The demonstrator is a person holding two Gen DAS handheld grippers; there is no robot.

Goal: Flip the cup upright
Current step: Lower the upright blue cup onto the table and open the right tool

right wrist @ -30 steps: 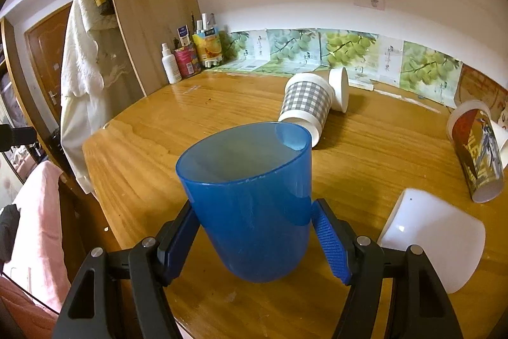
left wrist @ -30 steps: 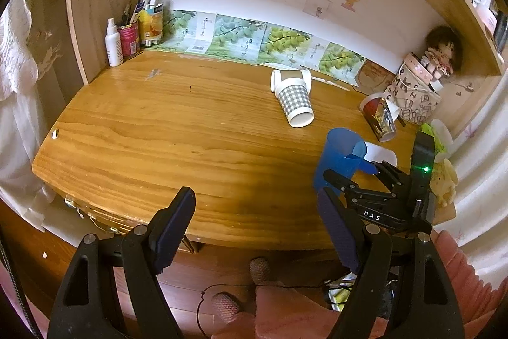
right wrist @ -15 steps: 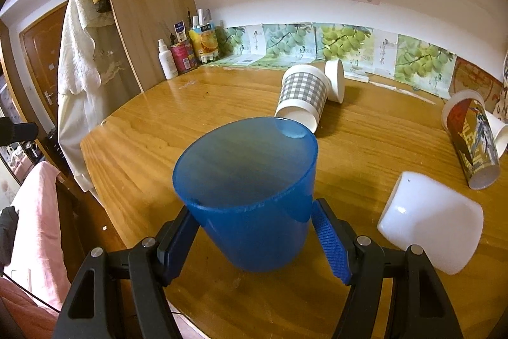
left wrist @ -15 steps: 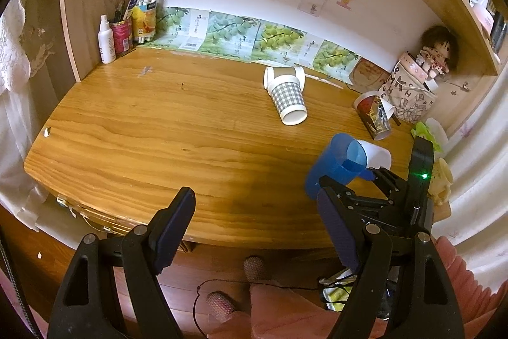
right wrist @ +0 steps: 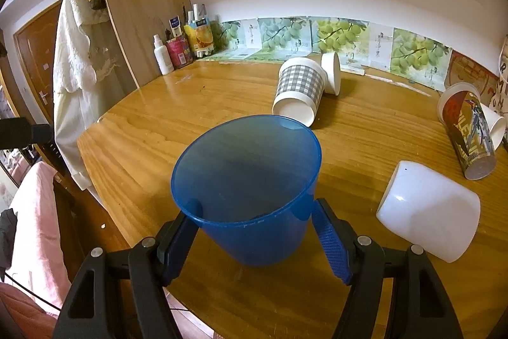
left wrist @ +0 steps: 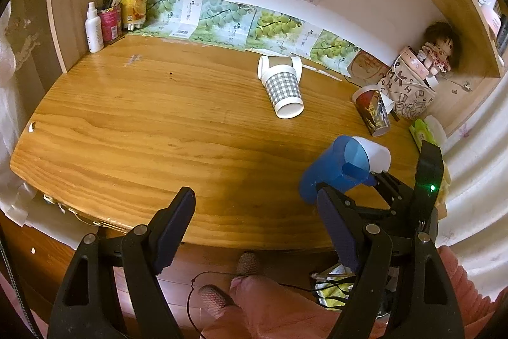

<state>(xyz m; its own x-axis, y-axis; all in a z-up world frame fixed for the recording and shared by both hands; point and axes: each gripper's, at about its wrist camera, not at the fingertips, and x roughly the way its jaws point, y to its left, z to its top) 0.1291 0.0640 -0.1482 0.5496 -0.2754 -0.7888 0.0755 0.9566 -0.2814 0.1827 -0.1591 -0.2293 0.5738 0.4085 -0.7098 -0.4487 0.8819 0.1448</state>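
Observation:
My right gripper (right wrist: 254,239) is shut on a blue plastic cup (right wrist: 250,196). I hold it above the wooden desk (right wrist: 190,104) near the front right edge, tilted with its mouth away from the camera. In the left wrist view the blue cup (left wrist: 336,167) leans with its mouth to the left and its base up to the right. My left gripper (left wrist: 254,227) is open and empty, hovering off the desk's front edge (left wrist: 222,231).
A white cup (right wrist: 428,215) lies on its side right of the blue one. A checked paper cup (right wrist: 300,91) lies mid-desk with a small white cup (right wrist: 331,72) behind. A printed cup (right wrist: 466,132) lies far right. Bottles (right wrist: 177,50) stand back left.
My right gripper has tipped the blue cup from its base-up position onto a slant and lifted it a little. The left gripper has drawn back slightly and stays open.

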